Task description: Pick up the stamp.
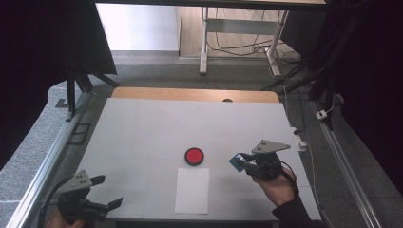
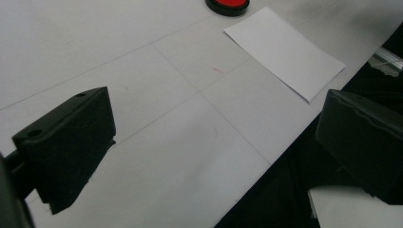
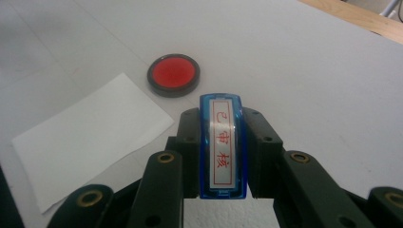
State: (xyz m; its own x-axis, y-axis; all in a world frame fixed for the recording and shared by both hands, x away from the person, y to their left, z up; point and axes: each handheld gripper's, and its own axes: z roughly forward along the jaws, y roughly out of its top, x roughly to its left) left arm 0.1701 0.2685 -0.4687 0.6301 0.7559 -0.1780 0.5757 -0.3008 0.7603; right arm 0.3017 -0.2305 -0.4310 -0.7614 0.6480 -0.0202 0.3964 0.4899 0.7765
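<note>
Clamping the blue stamp (image 3: pixel 222 147) in your right hand-held gripper (image 3: pixel 222 156) — near the red ink pad (image 3: pixel 173 74) — your left hand-held gripper (image 2: pixel 209 142) gapes open.

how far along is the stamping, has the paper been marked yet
Done: the right gripper is shut on the blue stamp, held off the table in the high view. In hand: the stamp sits near the red ink pad, pad uncovered. Left: the white paper looks blank, so inking and pressing the stamp on it likely remain. The left gripper rests open at the table's near corner.
</note>
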